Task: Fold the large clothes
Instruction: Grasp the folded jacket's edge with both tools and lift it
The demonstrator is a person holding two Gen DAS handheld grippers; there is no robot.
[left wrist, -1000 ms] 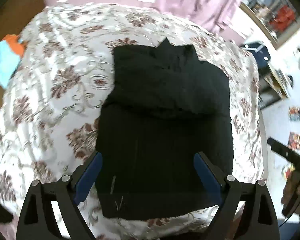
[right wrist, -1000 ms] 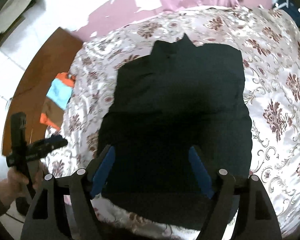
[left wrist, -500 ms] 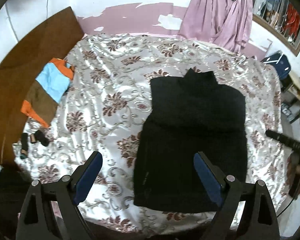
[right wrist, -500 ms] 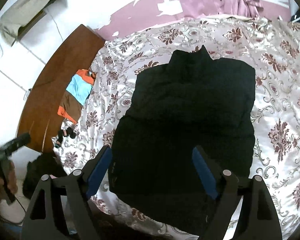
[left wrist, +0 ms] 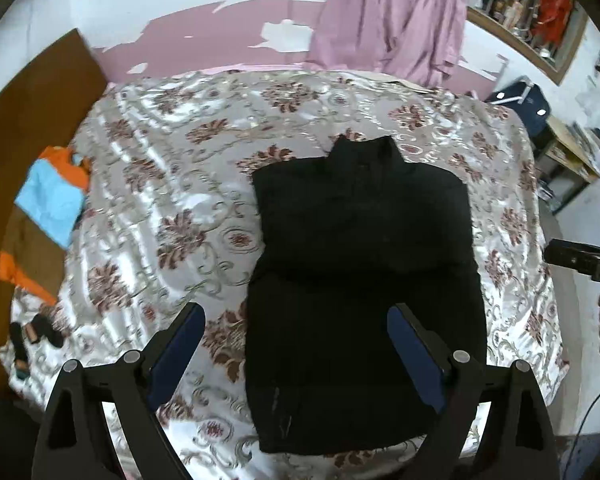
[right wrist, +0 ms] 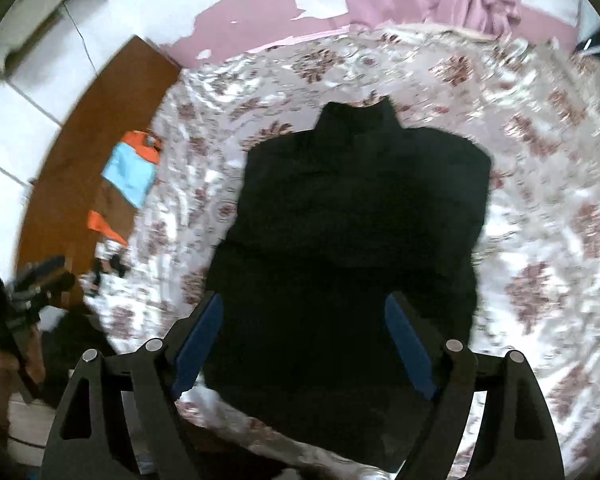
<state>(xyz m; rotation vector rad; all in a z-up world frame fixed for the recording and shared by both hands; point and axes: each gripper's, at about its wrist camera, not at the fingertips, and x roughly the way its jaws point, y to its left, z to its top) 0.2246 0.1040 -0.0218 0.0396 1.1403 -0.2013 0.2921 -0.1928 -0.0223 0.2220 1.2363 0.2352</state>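
A black high-collared garment [left wrist: 364, 280] lies flat on the floral bedspread [left wrist: 172, 208], sleeves folded in, collar at the far end. It also shows in the right wrist view [right wrist: 352, 248]. My left gripper [left wrist: 296, 320] is open and empty, held above the garment's near left hem. My right gripper [right wrist: 304, 316] is open and empty, above the near hem. The right gripper shows at the left view's right edge [left wrist: 580, 260]; the left gripper shows at the right view's left edge [right wrist: 36, 280].
A folded orange, blue and brown garment [left wrist: 44, 216] lies at the bed's left edge by a brown headboard [left wrist: 32, 92]. Small dark items [left wrist: 36, 332] lie near the left corner. Pink curtains [left wrist: 392, 16] hang behind. A shelf [left wrist: 564, 160] stands right.
Both grippers have pulled back and up from the garment, so more of the bed and room shows. Both stay open. The garment has not moved.
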